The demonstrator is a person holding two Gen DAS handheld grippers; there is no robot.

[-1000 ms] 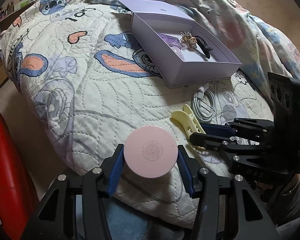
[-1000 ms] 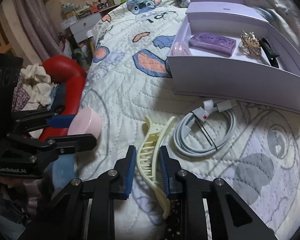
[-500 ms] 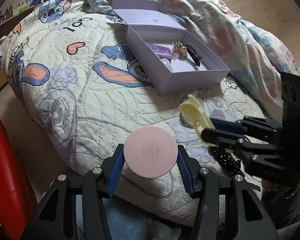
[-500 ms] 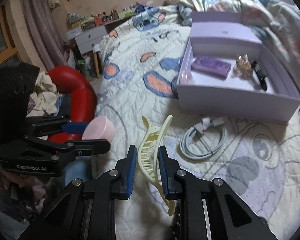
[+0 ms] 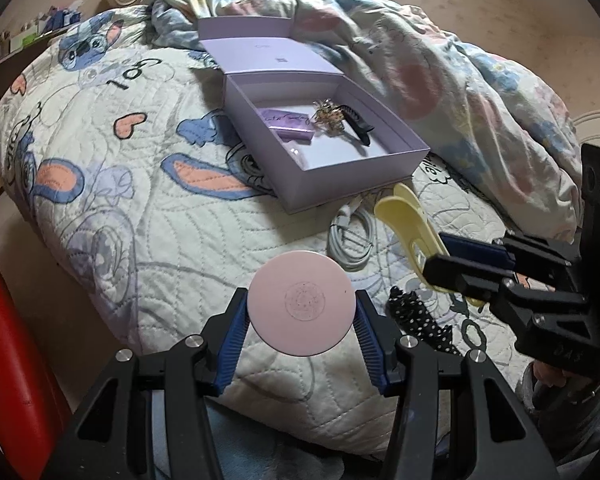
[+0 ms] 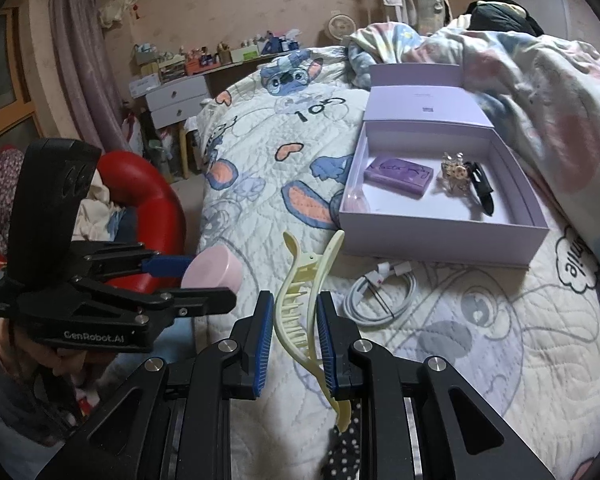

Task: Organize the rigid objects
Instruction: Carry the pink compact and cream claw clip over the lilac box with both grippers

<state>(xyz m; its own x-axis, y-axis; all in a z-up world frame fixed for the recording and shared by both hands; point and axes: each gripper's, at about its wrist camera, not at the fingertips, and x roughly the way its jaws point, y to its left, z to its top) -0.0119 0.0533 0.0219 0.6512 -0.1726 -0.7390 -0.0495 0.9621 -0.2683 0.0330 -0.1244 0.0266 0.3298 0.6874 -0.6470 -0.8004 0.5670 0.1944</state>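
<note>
My left gripper [image 5: 302, 320] is shut on a round pink case [image 5: 302, 303], held above the near edge of the bed; the right wrist view shows that case [image 6: 214, 270] from the side. My right gripper [image 6: 294, 320] is shut on a pale yellow hair claw [image 6: 300, 300], lifted off the quilt; the claw [image 5: 410, 220] also shows to the right in the left wrist view. Further up the bed lies an open lilac box [image 5: 380, 168] [image 6: 440, 236]. Inside it are a purple case [image 6: 400, 174], a gold clip [image 6: 454, 170] and a black clip [image 6: 482, 186].
A coiled white cable [image 6: 380, 292] lies on the quilt just before the box. A black dotted cloth [image 5: 420, 320] lies near my grippers. A bunched duvet [image 6: 540, 80] covers the right side of the bed. A red seat [image 6: 148, 200] and drawers [image 6: 176, 100] stand to the left.
Both grippers have risen above the bed with their loads. The yellow claw has come up off the quilt, and the box and cable now sit lower and further off in both views.
</note>
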